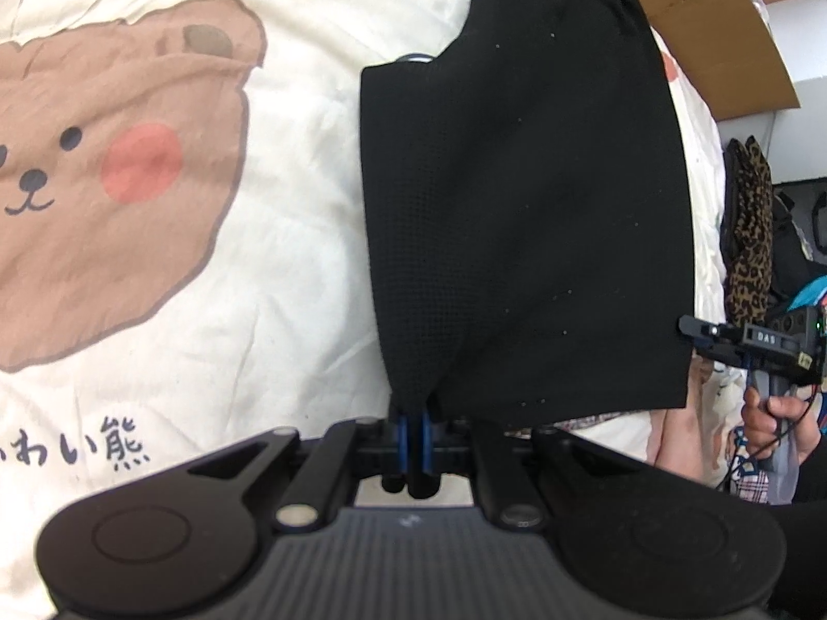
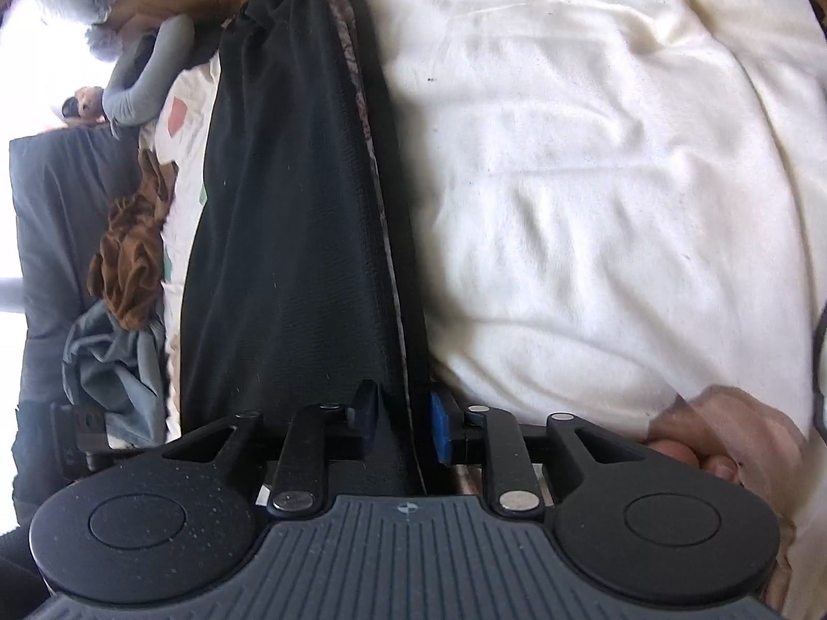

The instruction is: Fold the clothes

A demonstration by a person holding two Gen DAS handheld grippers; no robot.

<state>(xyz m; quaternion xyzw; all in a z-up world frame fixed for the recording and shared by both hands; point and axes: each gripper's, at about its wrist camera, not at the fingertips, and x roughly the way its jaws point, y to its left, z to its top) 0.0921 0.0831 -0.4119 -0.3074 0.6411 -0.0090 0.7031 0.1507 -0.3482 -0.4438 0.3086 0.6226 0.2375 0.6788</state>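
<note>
left wrist view: my left gripper (image 1: 413, 426) sat at the lower centre of the frame, its blue pads pressed together on a corner of the black shorts (image 1: 527, 217). the shorts filled the centre and upper right of the frame, spread flat over the cream bedcover (image 1: 310, 237). a brown bear print (image 1: 113, 170) with a pink cheek occupied the left of the frame, with dark printed characters below it. a piece of cardboard (image 1: 723, 46) lay at the upper right, and a leopard-print cloth (image 1: 749, 237) hung at the right edge. my right gripper (image 1: 695, 336) appeared at the right edge, just beside the far lower corner of the shorts, with my hand (image 1: 775, 413) below it.

right wrist view: my right gripper (image 2: 400, 421) sat at the lower centre, jaws partly apart. the shorts (image 2: 289, 217) ran up from between the fingers to the top of the frame, seen edge-on, and the pads did not visibly press on the fabric. the bedcover (image 2: 594, 181) filled the right of the frame. a brown garment (image 2: 132, 263) and a grey-blue garment (image 2: 113, 367) lay crumpled at the left. a grey sleeve (image 2: 150, 72) showed at the upper left.
</note>
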